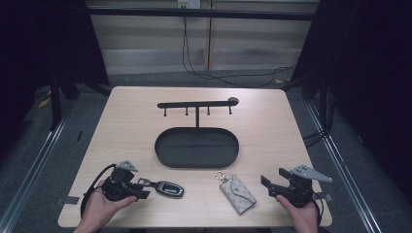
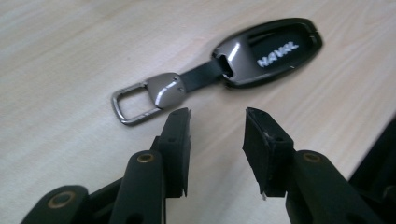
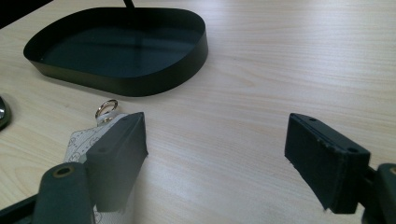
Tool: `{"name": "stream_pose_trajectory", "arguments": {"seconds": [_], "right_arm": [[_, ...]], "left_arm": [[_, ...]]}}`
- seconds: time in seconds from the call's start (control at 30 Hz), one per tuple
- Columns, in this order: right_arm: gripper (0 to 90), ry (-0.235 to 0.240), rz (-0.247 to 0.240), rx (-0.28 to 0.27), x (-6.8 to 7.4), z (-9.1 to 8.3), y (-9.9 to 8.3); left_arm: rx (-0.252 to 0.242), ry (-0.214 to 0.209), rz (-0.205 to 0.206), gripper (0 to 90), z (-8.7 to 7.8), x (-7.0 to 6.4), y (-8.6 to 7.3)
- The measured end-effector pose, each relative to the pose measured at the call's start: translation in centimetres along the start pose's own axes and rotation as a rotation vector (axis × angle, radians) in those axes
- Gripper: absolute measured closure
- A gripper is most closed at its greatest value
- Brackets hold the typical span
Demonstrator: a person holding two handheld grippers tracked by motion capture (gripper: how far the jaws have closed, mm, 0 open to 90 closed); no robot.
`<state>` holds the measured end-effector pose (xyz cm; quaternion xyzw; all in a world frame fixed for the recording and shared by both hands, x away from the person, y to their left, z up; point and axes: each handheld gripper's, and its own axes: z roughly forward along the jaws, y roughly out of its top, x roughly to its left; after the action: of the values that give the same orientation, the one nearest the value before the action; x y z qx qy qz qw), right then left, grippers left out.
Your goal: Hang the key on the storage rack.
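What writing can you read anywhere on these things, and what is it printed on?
"NAVAL": pale capital letters on the dark face of the key fob, as best it reads in the left gripper view.
The grey key pouch carries a small repeating pattern, too small to read.

The black key fob (image 2: 271, 51) bears the silver word "NAVAL", or something close to it.
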<state>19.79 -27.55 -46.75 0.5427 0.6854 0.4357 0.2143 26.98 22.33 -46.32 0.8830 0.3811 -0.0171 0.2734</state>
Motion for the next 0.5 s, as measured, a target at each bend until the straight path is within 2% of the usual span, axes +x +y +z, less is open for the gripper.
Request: {"name": "stream_pose_trajectory", "arguments": {"seconds": [0.1, 0.2, 0.23, 0.3, 0.33, 0.37, 0.4, 0.43, 0.47, 0.5], "right_arm": [[20.8, -0.002, 0.001, 0.001, 0.0, 0.0, 0.0], [20.9, -0.002, 0.004, 0.003, 0.0, 0.0, 0.0], [20.9, -0.001, -0.003, 0.004, 0.0, 0.0, 0.0], [20.9, 0.000, -0.003, 0.005, 0.0, 0.1, 0.0], [20.9, 0.001, -0.004, 0.007, 0.0, 0.1, 0.0], [20.8, -0.001, -0.005, 0.008, 0.1, 0.1, 0.0], [20.8, 0.000, -0.005, 0.009, 0.1, 0.1, 0.0], [20.8, 0.000, -0.005, 0.009, 0.1, 0.1, 0.0], [20.8, -0.001, -0.006, 0.011, 0.1, 0.2, 0.0], [20.8, 0.002, -0.006, 0.011, 0.1, 0.2, 0.0]], "left_arm": [[0.024, 0.033, 0.039, 60.9, 0.0, 0.2, 0.5], [0.021, 0.045, 0.063, 60.6, -0.2, 0.3, 1.0], [0.021, 0.061, 0.081, 60.3, -0.4, 0.5, 1.6], [0.025, 0.048, 0.094, 59.6, -0.5, 0.7, 2.1], [0.040, 0.054, 0.116, 59.5, -0.5, 0.8, 2.4], [0.040, 0.054, 0.116, 59.6, -0.5, 0.8, 2.4], [0.062, 0.059, 0.146, 59.5, -0.2, 0.9, 2.8], [0.062, 0.059, 0.146, 59.5, -0.2, 0.9, 2.8], [0.080, 0.038, 0.157, 59.5, 0.3, 1.1, 3.2], [0.091, 0.044, 0.168, 59.5, 0.5, 1.1, 3.3]]}}
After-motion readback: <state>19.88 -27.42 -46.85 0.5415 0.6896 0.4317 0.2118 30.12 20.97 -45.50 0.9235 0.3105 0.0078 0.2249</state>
